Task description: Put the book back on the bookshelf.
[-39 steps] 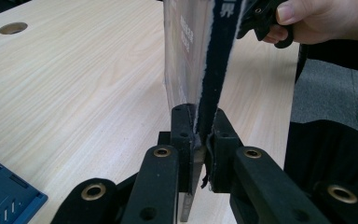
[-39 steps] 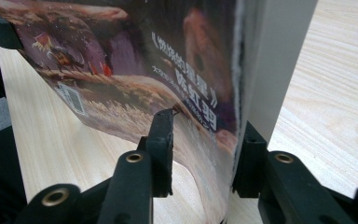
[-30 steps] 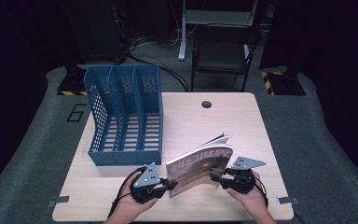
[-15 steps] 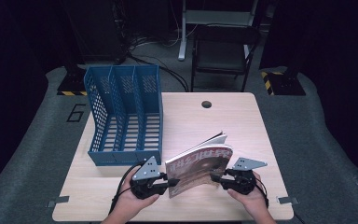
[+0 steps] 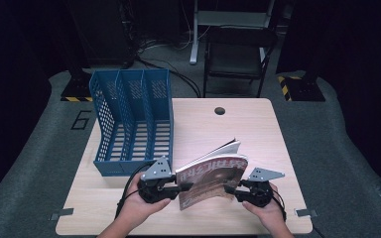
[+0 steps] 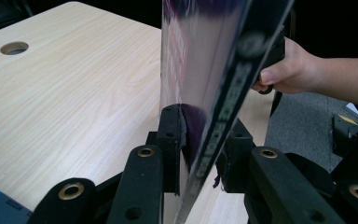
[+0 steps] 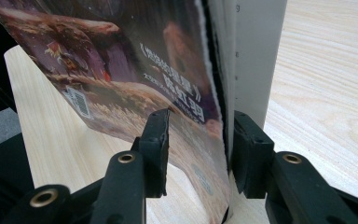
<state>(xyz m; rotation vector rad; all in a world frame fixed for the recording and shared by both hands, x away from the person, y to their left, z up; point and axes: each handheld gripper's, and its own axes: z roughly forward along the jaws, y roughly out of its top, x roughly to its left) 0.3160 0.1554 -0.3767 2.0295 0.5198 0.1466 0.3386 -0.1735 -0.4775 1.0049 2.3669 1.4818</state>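
Magazine: a glossy, thin paperback magazine [image 5: 212, 179] with a brown-and-purple illustrated cover, white Chinese lettering and a barcode square; dark spine with pale lettering.
Pose: it stands on edge, tilted, over the near middle of the pale wooden table [image 5: 248, 124], pages fanned slightly at the far top.
Left gripper [image 5: 182, 187]: its jaws have just been opening; the spine edge sits between them, left pad touching the cover, right pad just beside the spine.
Right gripper [image 5: 229, 189]: jaws straddle the page edge; right pad against the white pages, left pad apart from the cover.
Nearby: a blue perforated plastic three-slot file rack [image 5: 131, 119] stands well left.
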